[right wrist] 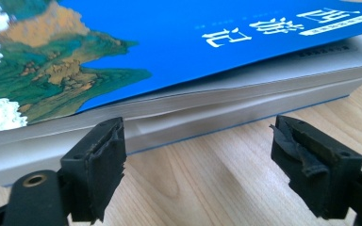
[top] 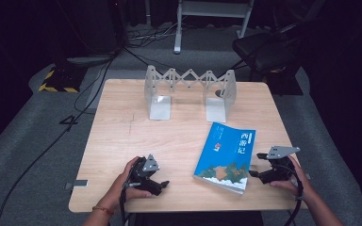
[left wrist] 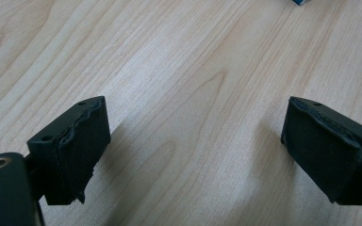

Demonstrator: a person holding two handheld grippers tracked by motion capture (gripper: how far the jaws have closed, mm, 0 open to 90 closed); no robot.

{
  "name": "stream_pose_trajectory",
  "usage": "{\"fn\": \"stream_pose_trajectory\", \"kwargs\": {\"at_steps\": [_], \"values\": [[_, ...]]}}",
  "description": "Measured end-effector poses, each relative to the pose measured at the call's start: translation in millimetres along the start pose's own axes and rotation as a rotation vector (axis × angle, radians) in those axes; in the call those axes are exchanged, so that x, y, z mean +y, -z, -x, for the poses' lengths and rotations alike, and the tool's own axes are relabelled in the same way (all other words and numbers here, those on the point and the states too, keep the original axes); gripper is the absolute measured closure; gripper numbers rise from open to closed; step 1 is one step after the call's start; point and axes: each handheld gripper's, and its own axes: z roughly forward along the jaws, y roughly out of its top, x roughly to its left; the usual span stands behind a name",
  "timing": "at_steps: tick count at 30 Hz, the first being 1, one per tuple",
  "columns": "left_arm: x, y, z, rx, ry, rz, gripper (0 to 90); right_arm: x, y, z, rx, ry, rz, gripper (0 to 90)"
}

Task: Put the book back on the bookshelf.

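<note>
The worktop (top: 169, 136) is pale wood; its near edge is partly covered by the person's forearms, and the floor around it falls into darkness where little can be made out. At the far side of the worktop, well beyond the book, stands a grey folding rack (top: 190, 92) with two upright ends; the detail of its lattice is hard to read against the dark floor.

The book (top: 226, 157) lies flat on the worktop, right of centre and toward the near edge, blue cover up. In the right gripper view the book (right wrist: 207, 52) is cut off at the top and left; its cover lifts slightly off the page block along the edge facing the camera.

The right tongs (top: 260, 165) sit just beside the book's right-hand edge, held low and roughly level, pointing at that edge. Their jaws stand wide apart, nothing between the pads; the book's page edge lies just beyond the tips, and contact cannot be confirmed.

The left tongs (top: 158, 184) rest well to the left of the book, hand low on the worktop. The jaws stand wide apart over bare wood, clamped on nothing.
</note>
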Motion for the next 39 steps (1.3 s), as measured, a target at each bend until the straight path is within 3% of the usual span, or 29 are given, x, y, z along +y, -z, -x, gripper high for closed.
{"fn": "stream_pose_trajectory", "kwargs": {"at_steps": [10,17,21,27,33,39], "values": [[3.9,-3.6,0.4,-0.011,-0.012,0.002,9.4,7.5,5.2,1.7,0.013,-0.035,0.034,18.1],[3.9,-3.7,0.4,-0.012,-0.013,0.002,9.4,-0.7,0.2,-0.3,-0.009,-0.009,-0.020,20.5],[3.9,-3.7,0.4,-0.012,-0.013,0.002,9.4,-9.7,-1.6,-0.5,0.022,-0.029,-0.015,22.4],[3.9,-3.7,0.6,-0.013,-0.014,0.003,9.6,-16.1,-9.6,-7.8,0.058,0.003,-0.069,23.2],[4.2,-4.0,0.9,-0.019,-0.019,0.002,9.3,-12.9,-11.4,-10.7,0.061,0.011,-0.066,21.4],[6.7,-5.4,1.1,-0.027,-0.019,0.003,10.4,-8.4,-3.7,-9.9,0.069,-0.013,-0.020,21.4]]}}
